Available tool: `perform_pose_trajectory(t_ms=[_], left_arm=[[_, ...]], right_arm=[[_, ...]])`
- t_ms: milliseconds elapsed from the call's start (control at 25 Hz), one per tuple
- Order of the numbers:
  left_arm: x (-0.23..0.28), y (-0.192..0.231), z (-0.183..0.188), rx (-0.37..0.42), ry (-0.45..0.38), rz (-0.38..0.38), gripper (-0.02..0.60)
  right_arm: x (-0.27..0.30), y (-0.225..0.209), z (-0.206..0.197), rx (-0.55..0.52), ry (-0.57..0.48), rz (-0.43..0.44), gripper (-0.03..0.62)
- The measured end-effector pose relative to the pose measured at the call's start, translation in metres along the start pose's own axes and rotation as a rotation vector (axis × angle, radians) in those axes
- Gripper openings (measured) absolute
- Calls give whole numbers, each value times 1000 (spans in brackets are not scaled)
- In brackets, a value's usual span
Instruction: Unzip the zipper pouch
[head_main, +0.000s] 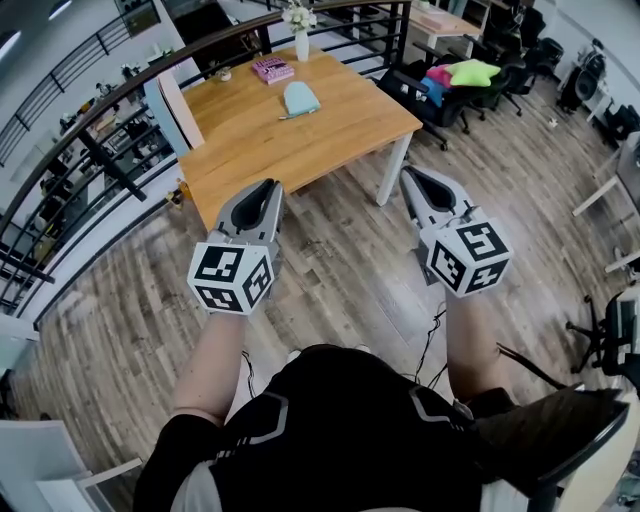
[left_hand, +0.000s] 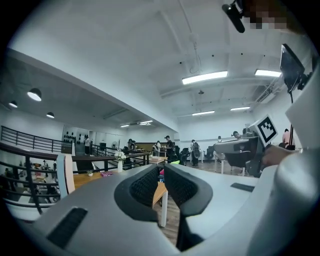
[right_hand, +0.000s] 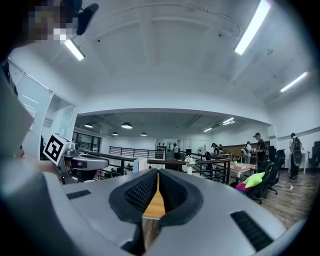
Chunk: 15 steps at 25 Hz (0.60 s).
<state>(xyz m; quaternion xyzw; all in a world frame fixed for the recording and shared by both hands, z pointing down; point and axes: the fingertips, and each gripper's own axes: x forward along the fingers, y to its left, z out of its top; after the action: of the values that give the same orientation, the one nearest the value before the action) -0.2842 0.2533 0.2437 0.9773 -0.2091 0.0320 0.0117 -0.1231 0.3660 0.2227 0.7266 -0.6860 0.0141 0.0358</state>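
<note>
A light blue zipper pouch (head_main: 300, 97) lies on the wooden table (head_main: 330, 135) at the far side of the head view, well beyond both grippers. My left gripper (head_main: 268, 187) and right gripper (head_main: 412, 174) are held side by side over the floor, short of the table's near edge, both shut and empty. In the left gripper view the jaws (left_hand: 161, 169) meet at the tips, and the pouch is not visible. The right gripper's jaws (right_hand: 158, 175) are closed, with only a strip of tabletop (right_hand: 156, 204) showing between them.
A pink booklet (head_main: 272, 69) and a white vase of flowers (head_main: 301, 40) stand at the table's far end. A black railing (head_main: 90, 120) runs along the left. Office chairs with bright cushions (head_main: 455, 75) sit right of the table. People stand far off.
</note>
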Motion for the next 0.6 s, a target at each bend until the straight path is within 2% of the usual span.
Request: perform_pose_trajectory(t_ms=[40,120,160,240,320,440,600], left_arm=[[1,-2,-1,-2,4,-7,52],[5,-3,-5,-9,22,-6,142],[7,-3,-7,-14,27,-1,157],[10,-4,-8,-20,24,1,174],[12,-9,-5,-18,14,-10,242],[14,-12,2,-13,-11,-4,276],[22,-21,1,-11,-14,-1,285]], right_arm=[[0,-1,0,-5,-4,4,31],[1,-3,-3,-14,-9,18,106],[1,-5,-4,-15,-10,23,132],[0,-11,-4,-10,-17,18,147],[0,-18,-3,-3,-23,14,183],[1,-27,-3,6,-26,11,207],[-2,-41,-8,20,-28,14,236]])
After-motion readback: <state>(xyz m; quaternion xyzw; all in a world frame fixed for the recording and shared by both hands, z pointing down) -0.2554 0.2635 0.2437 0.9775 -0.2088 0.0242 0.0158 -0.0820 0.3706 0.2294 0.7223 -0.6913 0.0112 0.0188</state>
